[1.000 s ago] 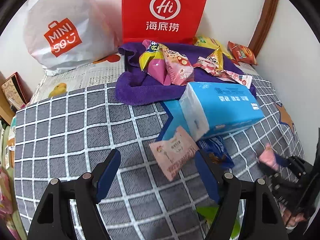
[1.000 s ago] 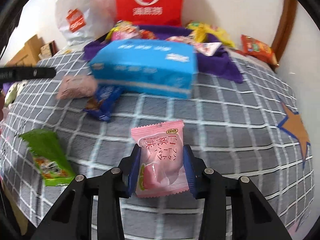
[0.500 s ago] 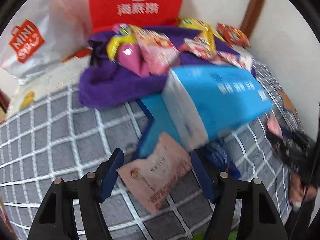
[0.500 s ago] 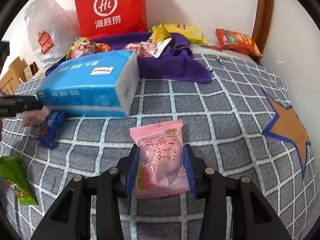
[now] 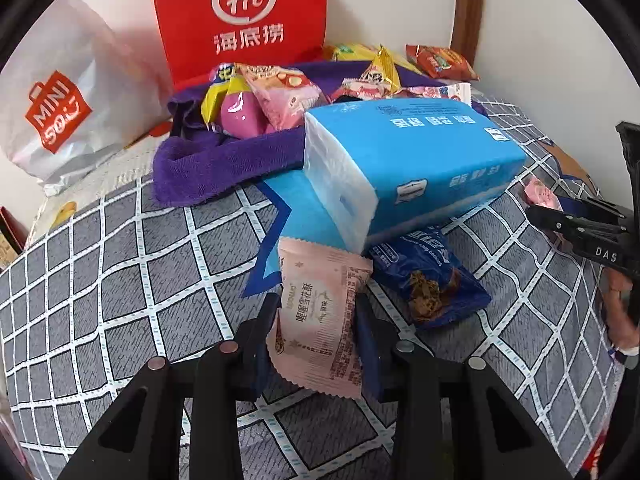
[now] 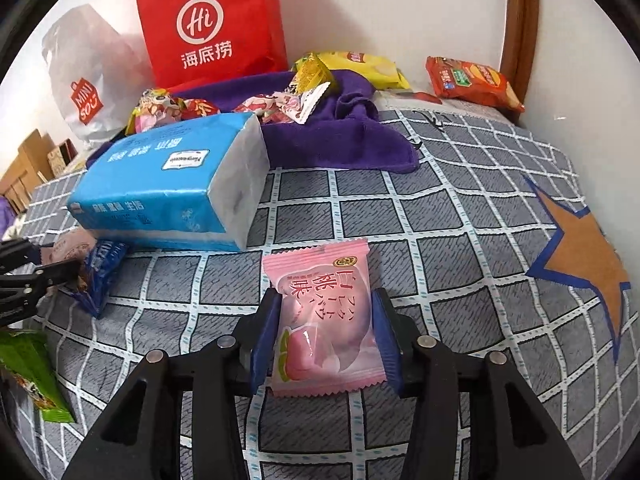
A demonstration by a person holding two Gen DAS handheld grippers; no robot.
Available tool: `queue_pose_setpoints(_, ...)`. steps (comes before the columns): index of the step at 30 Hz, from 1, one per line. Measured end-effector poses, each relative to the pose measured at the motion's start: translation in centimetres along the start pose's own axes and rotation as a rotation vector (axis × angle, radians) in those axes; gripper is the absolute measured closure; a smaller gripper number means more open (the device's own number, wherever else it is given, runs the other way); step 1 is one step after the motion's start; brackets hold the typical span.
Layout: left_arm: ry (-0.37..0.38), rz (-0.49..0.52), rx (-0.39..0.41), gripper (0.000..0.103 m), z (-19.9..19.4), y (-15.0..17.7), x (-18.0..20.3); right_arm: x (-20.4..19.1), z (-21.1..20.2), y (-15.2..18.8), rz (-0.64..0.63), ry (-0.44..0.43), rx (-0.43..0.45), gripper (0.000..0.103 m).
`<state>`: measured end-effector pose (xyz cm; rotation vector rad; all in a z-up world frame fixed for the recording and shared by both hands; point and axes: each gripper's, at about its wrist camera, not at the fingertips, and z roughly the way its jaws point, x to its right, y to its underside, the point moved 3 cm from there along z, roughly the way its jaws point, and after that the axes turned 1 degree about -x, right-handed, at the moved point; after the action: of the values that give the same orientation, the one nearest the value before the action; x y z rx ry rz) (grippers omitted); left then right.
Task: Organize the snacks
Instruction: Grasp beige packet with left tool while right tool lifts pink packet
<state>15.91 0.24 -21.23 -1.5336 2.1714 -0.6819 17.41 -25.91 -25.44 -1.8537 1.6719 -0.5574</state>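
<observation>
My left gripper (image 5: 316, 322) is shut on a pale pink snack packet (image 5: 320, 312) that lies against the blue tissue pack (image 5: 408, 168). A dark blue cookie packet (image 5: 428, 280) lies just right of it. My right gripper (image 6: 324, 328) is shut on a pink peach candy packet (image 6: 324, 316) over the grey checked bedcover (image 6: 440, 208). The right gripper also shows at the right edge of the left wrist view (image 5: 560, 210). Several snacks are piled on a purple towel (image 5: 200, 164) at the back.
A red paper bag (image 5: 244, 16) and a white Miniso bag (image 5: 60, 104) stand against the wall. An orange packet (image 6: 472, 80) and a yellow packet (image 6: 360, 68) lie at the back right. A green packet (image 6: 28, 372) lies at the left.
My left gripper has moved forward onto the pale pink packet and shut on it. My right gripper has kept its hold on the peach candy packet and turned slightly right.
</observation>
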Motion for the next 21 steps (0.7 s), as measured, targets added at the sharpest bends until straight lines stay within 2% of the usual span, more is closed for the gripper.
queue_pose_setpoints(4,0.0,-0.011,0.042,0.068,-0.2,0.47,-0.31,-0.45,0.09,0.04,-0.025,0.017,-0.004,0.052)
queue_pose_setpoints(21,0.01,-0.045,0.041,0.064,0.13,0.45,-0.38,-0.63,0.06,0.13,-0.039,0.01,-0.004,0.052)
